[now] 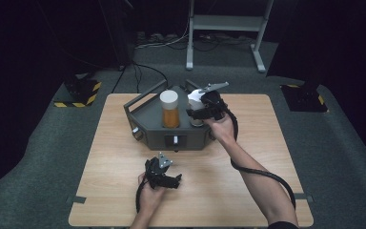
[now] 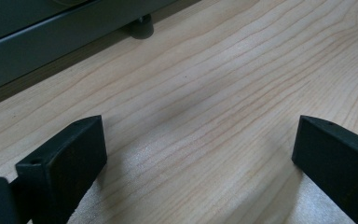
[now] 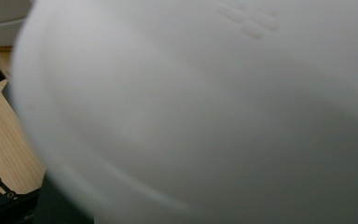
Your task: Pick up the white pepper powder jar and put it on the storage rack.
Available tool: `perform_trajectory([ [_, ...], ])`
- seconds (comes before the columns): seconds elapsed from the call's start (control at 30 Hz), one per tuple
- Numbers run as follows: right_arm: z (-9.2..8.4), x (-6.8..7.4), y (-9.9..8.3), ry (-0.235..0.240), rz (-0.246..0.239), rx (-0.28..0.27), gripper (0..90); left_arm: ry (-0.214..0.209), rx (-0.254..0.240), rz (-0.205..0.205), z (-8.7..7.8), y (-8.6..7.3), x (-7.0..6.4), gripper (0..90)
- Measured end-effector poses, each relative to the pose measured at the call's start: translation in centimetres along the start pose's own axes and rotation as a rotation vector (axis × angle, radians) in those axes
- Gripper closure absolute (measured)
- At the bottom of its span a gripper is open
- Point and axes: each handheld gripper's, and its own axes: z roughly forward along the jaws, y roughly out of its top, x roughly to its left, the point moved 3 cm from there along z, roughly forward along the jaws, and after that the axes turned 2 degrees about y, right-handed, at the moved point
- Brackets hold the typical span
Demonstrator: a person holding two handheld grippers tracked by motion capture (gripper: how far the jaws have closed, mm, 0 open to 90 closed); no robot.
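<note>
Wooden table (image 1: 228, 191) bearing grey rack (image 1: 152, 119), amber bottle (image 1: 170, 109).

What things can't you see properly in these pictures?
- Second bottle: in the high view the right gripper and hand cover most of it, leaving its white cap.
- Right gripper's jaws: in the right gripper view the blurred white cap hides them.
- Grey holder: cut off by the top edge in the left gripper view.
- Small window on the holder's front: too small to read.
</note>
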Motion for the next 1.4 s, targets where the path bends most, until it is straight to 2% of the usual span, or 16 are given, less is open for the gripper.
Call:
perform_trajectory([
  [0.17, 0.1, 0.0, -0.1, -0.002, 0.001, 0.002, 30.6, 0.000, 0.000, 0.000, 0.0, 0.0, 0.0, 2.9],
  [0.43, 0.1, 0.5, -0.1, -0.013, -0.027, 0.005, 30.5, 0.000, 0.000, 0.000, 0.0, 0.0, 0.0, 2.9],
  [0.97, 0.0, 0.5, -0.1, -0.012, -0.030, 0.012, 29.7, 0.000, 0.000, 0.000, 0.0, 0.0, 0.0, 2.9],
  [1.17, -0.2, 0.0, -0.3, 0.005, -0.015, 0.005, 14.3, 0.000, 0.000, 0.000, 0.0, 0.0, 0.0, 2.9],
  [1.4, -0.9, -0.3, -1.2, -0.001, -0.008, -0.019, 9.4, -0.001, 0.002, -0.001, 0.0, 0.0, 0.0, 2.9],
])
